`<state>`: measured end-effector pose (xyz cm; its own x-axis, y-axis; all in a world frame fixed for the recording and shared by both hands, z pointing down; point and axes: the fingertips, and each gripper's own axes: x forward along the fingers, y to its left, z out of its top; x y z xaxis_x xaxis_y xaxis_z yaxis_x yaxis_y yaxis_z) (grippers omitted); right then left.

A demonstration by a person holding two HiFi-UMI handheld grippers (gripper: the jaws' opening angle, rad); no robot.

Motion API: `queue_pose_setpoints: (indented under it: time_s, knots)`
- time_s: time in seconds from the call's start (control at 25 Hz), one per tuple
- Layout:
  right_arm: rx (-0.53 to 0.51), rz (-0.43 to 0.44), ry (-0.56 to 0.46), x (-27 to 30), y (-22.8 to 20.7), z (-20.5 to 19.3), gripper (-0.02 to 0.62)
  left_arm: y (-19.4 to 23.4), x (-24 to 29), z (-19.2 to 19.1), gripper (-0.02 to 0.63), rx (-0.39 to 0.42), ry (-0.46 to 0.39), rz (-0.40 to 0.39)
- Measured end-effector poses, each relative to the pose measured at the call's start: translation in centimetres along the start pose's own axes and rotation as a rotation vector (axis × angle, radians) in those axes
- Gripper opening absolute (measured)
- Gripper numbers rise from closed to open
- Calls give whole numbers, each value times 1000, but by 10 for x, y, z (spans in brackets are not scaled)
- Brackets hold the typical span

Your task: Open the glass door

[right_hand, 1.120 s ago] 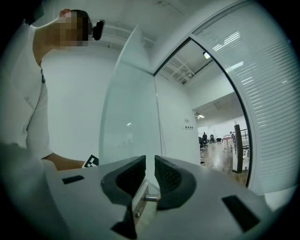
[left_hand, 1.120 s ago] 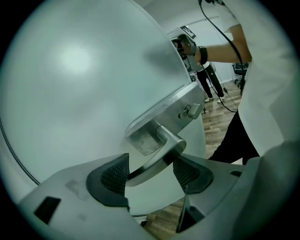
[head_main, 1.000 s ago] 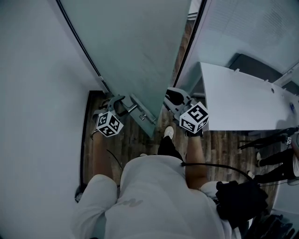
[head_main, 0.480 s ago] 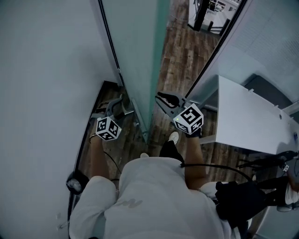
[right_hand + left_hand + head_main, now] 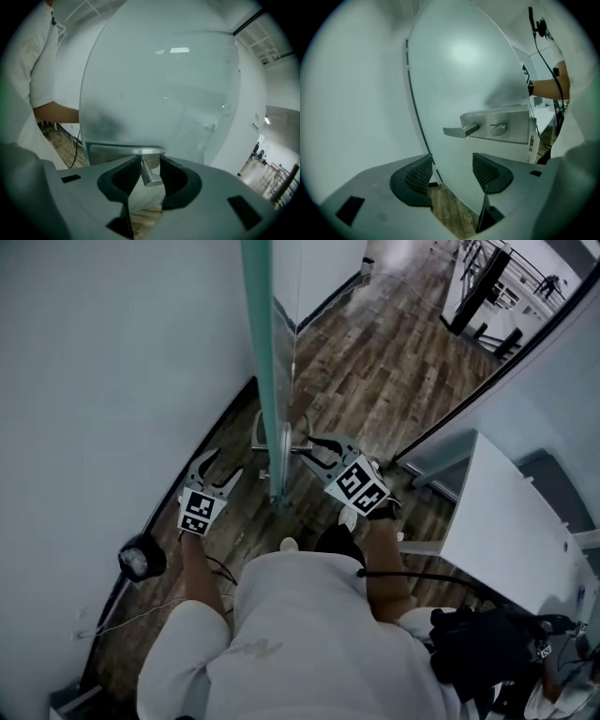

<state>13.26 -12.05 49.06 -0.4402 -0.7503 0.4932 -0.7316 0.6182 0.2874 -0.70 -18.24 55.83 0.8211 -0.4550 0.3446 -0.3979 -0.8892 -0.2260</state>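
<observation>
**Between two grippers, a door stands edge-on**

From the head view, the glass door (image 5: 265,352) stands upright and shows only its edge. That edge is a narrow green-tinted strip running from the top of the picture down to the wood-plank floor (image 5: 375,381). A plain white wall (image 5: 122,381) lies to its left.

The left gripper (image 5: 221,468) sits left of the door, its fingers apart with nothing between them. In the left gripper view the pane (image 5: 464,70) is frosted and smooth. It carries a brushed-metal plate (image 5: 520,123) with a small thumb-turn (image 5: 498,128). A flat lever (image 5: 461,131) on the plate lies roughly level and points left, beyond the ribbed dark pads (image 5: 419,174).

The right gripper (image 5: 309,446) is on the door's other side. In its own view a second metal lever (image 5: 149,174) pokes its squared end toward the camera between the fingers. These have just been opening and stand clear of it on both sides. A white surface (image 5: 511,521) stands well apart at the right.
</observation>
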Motion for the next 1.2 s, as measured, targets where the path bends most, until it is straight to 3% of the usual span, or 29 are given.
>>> queue_pose_setpoints:
  time_s: [0.28,0.52,0.68,0.92,1.04,1.2]
  knots:
    - [-150,82,142,43,29,3,106,2,-69,5,270,-93,-56,191]
    - [-187,93,184,88,67,-10,104,-19,-119,-30,270,-188,-149,386]
    - [-247,109,208,113,76,3,89,-16,-146,-37,265,-238,-174,488]
    - [-262,123,200,150,90,27,87,-12,-169,-51,215,-281,-155,624]
    - [-227,125,181,172,94,42,86,-9,-173,-49,152,-302,-148,682]
    - [-220,126,107,202,98,65,86,-2,-176,-49,124,-324,-132,753]
